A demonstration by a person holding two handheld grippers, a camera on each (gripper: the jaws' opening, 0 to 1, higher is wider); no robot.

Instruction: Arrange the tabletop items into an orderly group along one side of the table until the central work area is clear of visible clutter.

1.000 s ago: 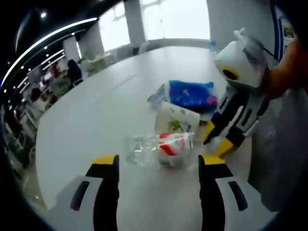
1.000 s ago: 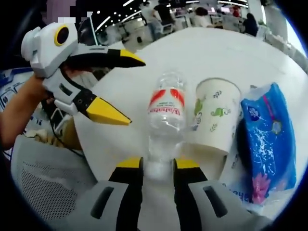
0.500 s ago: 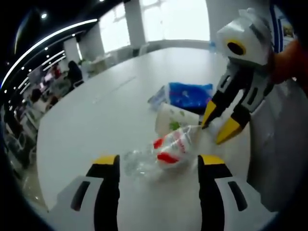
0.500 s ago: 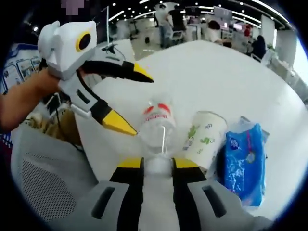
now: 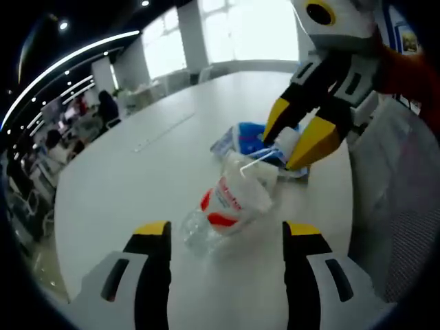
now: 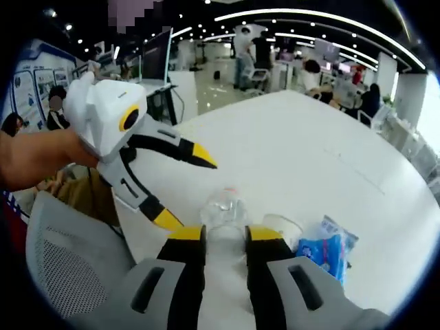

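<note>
Right gripper [image 5: 294, 143]: clenched on the neck end of the crumpled clear plastic bottle with a red-and-white label [image 5: 230, 203]; jaws pinched close, seen in its own view [image 6: 225, 235] with the bottle's clear body [image 6: 223, 214] rising between them.
Bottle: tilted, neck up near the yellow tips, base hanging low over the table; judged lifted clear for carrying to one side.
Left gripper [image 5: 225, 234]: jaws spread wide and holding nothing, set just under and in front of the bottle; from the right gripper view [image 6: 180, 184] also splayed, probably ready to steady or take it.
Other clutter: white paper cup with green print [image 6: 280, 226] and blue plastic tissue packet [image 6: 326, 248] lying side by side, just behind the bottle, near the table edge.
Surface: broad white table [image 5: 137, 172], smooth, mostly bare.
Room: large bright office, ceiling light strips, tall windows, people seated far off; grey mesh chair back [image 6: 62, 247] beside the table.
</note>
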